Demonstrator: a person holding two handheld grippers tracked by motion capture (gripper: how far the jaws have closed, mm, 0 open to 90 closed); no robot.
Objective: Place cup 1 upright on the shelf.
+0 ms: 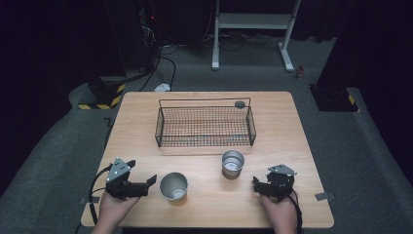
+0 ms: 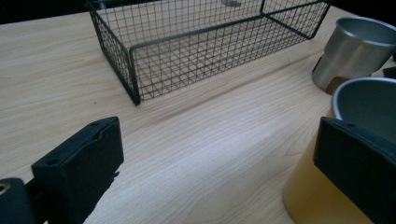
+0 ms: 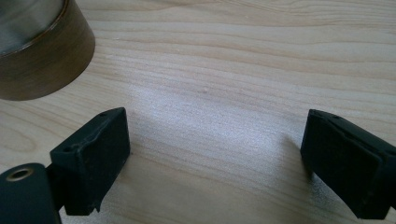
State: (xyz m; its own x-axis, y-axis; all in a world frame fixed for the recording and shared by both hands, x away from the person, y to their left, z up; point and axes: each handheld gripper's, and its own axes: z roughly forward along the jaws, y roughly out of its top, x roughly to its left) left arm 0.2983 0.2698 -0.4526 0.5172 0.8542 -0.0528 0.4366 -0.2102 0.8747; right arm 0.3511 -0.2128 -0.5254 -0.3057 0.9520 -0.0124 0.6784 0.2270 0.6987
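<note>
Two steel cups stand on the wooden table (image 1: 204, 204). The left cup (image 1: 174, 186) is just right of my left gripper (image 1: 142, 172), which is open and holds nothing. In the left gripper view that cup (image 2: 369, 100) sits right behind the right jaw of my left gripper (image 2: 219, 140), and the second cup (image 2: 352, 46) stands farther back. That second cup (image 1: 233, 162) is up and left of my right gripper (image 1: 263, 178). In the right gripper view my right gripper (image 3: 217, 133) is open over bare wood, with the cup's base (image 3: 39, 56) at the top left.
A black wire basket (image 1: 204, 126) stands at the middle back of the table, seen as the basket (image 2: 187, 51) in the left gripper view. A small dark round object (image 1: 239, 104) sits at its back right corner. A person's hands hold both grippers at the front edge.
</note>
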